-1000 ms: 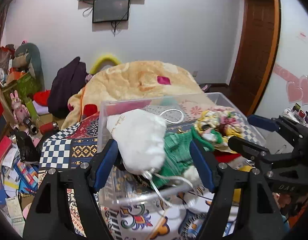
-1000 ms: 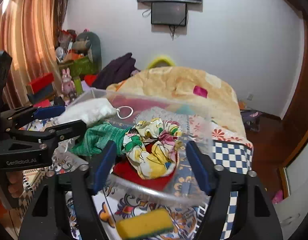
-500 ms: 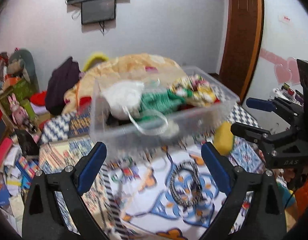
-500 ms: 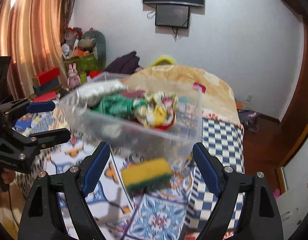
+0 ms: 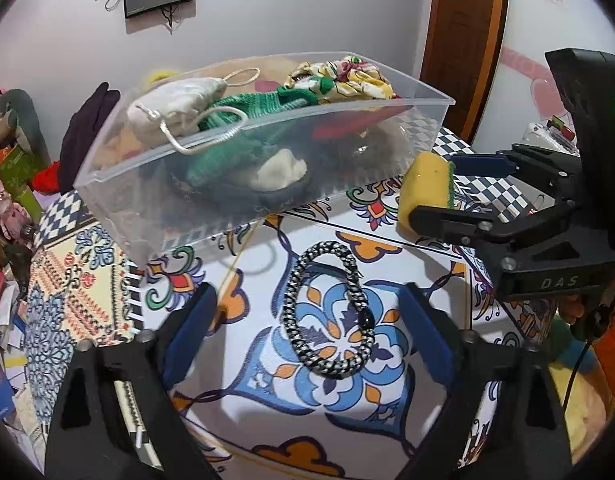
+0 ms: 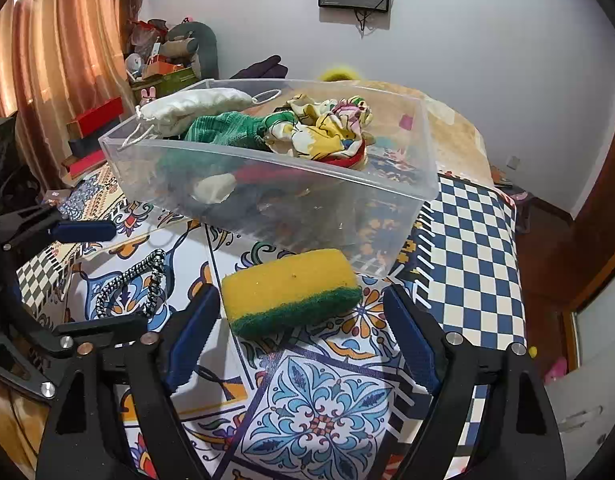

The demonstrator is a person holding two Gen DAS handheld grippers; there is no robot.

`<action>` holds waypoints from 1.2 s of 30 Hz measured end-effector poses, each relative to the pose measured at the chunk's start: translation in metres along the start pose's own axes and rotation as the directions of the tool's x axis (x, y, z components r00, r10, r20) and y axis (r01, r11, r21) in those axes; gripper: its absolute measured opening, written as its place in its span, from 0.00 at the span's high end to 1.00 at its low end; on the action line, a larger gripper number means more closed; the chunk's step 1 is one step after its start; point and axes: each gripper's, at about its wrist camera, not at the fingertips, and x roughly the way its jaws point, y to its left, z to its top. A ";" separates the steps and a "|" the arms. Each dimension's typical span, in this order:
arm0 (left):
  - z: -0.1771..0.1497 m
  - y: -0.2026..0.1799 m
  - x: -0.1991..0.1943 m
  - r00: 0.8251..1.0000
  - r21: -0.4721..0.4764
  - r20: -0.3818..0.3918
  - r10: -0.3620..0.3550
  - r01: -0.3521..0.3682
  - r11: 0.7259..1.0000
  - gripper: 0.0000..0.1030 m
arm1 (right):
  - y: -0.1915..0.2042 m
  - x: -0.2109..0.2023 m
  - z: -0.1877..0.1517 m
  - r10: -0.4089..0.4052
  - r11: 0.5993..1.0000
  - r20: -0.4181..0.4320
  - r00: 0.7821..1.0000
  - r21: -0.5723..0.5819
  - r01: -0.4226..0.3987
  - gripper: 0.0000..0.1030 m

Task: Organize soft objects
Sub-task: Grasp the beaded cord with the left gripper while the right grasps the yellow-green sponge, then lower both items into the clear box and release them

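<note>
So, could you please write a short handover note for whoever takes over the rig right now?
Left tool: open, empty, over the braided cord loop.
Right tool: open, empty, facing the yellow sponge.
Clear bin on the patterned cloth already holds the white pouch, green knit and floral fabric.
Left: sponge and cord, both outside the bin.

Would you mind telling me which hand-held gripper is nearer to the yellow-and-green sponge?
Right. The right hand-held gripper has the sponge just ahead, between its open fingers. The left hand-held gripper sits off to the sponge's left, open over the braided cord loop.
</note>
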 end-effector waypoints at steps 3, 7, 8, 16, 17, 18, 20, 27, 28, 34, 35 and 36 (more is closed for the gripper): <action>-0.002 -0.004 0.007 1.000 0.014 -0.011 0.004 -0.004 1.000 0.34 | 0.001 0.002 -0.001 -0.005 1.000 -0.008 1.000 -0.006 0.005 0.39; -0.004 -0.005 0.006 1.000 0.027 0.010 -0.004 0.004 1.000 0.55 | 0.003 -0.003 -0.003 -0.018 1.000 0.015 1.000 -0.015 0.018 0.42; -0.004 -0.006 0.006 1.000 0.031 0.013 -0.007 0.007 1.000 0.58 | 0.003 -0.006 -0.003 -0.021 1.000 0.025 0.999 -0.014 0.022 0.42; -0.008 0.003 -0.010 0.999 0.010 0.036 0.005 -0.006 1.000 0.89 | 0.007 -0.028 -0.001 -0.016 1.000 0.084 0.996 -0.014 0.017 0.43; -0.008 0.003 -0.014 0.999 0.009 0.049 0.012 -0.012 1.000 0.89 | 0.008 -0.030 0.000 -0.017 1.000 0.092 0.996 -0.016 0.018 0.43; -0.007 0.004 -0.019 0.998 0.005 0.062 0.009 -0.010 1.000 0.89 | 0.009 -0.034 0.002 -0.015 1.000 0.103 0.995 -0.019 0.017 0.43; -0.004 0.006 -0.030 0.997 -0.004 0.083 0.003 -0.003 1.000 0.89 | 0.011 -0.039 0.008 -0.012 1.000 0.126 0.992 -0.021 0.015 0.43; 0.019 0.017 -0.074 0.981 -0.029 0.194 0.004 0.002 1.000 0.89 | 0.017 -0.058 0.028 -0.007 0.999 0.210 0.978 -0.040 0.016 0.43; 0.024 0.019 -0.081 0.976 -0.038 0.217 0.010 -0.001 0.999 0.89 | 0.018 -0.060 0.031 -0.008 0.999 0.220 0.976 -0.040 0.017 0.43; 0.058 0.027 -0.096 0.950 -0.065 0.304 0.068 -0.050 0.997 0.89 | 0.017 -0.059 0.051 -0.013 1.000 0.259 0.966 -0.018 0.019 0.43; 0.060 0.030 -0.097 0.948 -0.069 0.308 0.074 -0.055 0.996 0.89 | 0.017 -0.056 0.056 -0.013 1.000 0.261 0.965 -0.015 0.017 0.43; 0.067 0.031 -0.092 0.947 -0.070 0.311 0.081 -0.063 0.996 0.89 | 0.017 -0.054 0.059 -0.014 1.000 0.261 0.965 -0.015 0.018 0.43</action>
